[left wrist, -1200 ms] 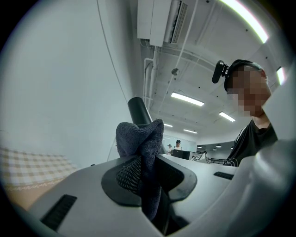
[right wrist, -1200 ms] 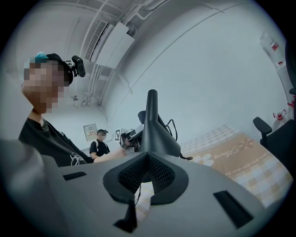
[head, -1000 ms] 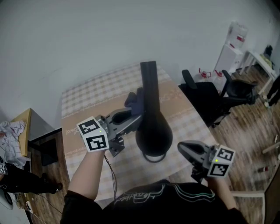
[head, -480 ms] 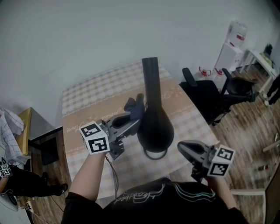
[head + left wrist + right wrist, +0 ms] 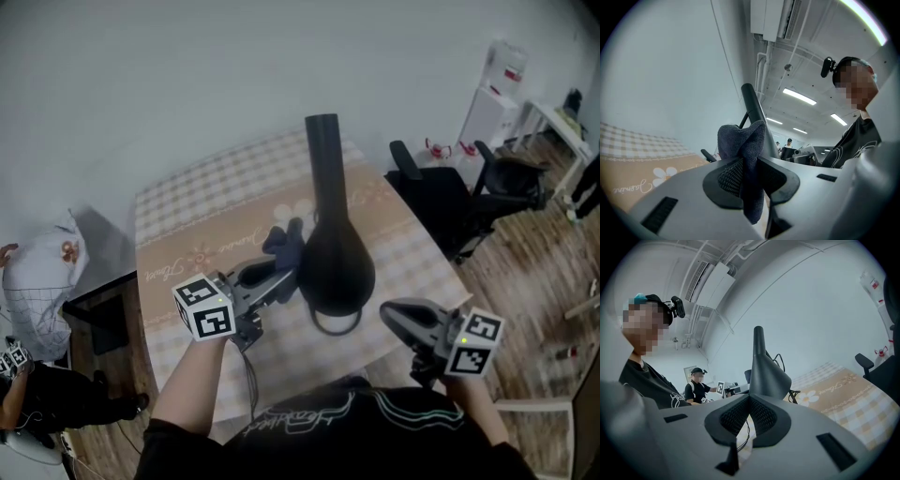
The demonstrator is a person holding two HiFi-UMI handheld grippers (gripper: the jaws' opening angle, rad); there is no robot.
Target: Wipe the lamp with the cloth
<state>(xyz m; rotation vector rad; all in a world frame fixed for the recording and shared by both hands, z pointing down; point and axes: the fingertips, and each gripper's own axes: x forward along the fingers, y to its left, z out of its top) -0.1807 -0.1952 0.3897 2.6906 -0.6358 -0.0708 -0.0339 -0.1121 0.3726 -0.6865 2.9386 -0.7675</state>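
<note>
The black lamp (image 5: pixel 335 262) stands upright near the middle of the table (image 5: pixel 187 220), which carries a checked cover with a beige flowered band. It has a round body and a long straight neck, and a cable loop (image 5: pixel 336 325) lies at its foot.

The left gripper (image 5: pixel 281 274) comes from the left side, and its jaws are clamped on the dark blue cloth (image 5: pixel 284 241). In the left gripper view the cloth (image 5: pixel 743 159) is pinched between the two pads and its folded end stands up above them, with the neck of the lamp (image 5: pixel 753 105) just behind it. In the head view the cloth is pressed to the left shoulder of the round body. One second ago it was higher, beside the lower part of the neck, so it has gone down along the lamp. The marker cube of this gripper is also lower in the picture than before.

The right gripper (image 5: pixel 392 317) hangs near the front right of the lamp, apart from it, and its place is nearly the same as one second ago. In the right gripper view its jaws (image 5: pixel 749 416) are pressed together with nothing between them, and the lamp (image 5: pixel 764 369) stands ahead.

A black office chair (image 5: pixel 450 211) is on the right of the table. At the left edge a white checked garment (image 5: pixel 42 286) now shows more than before.
</note>
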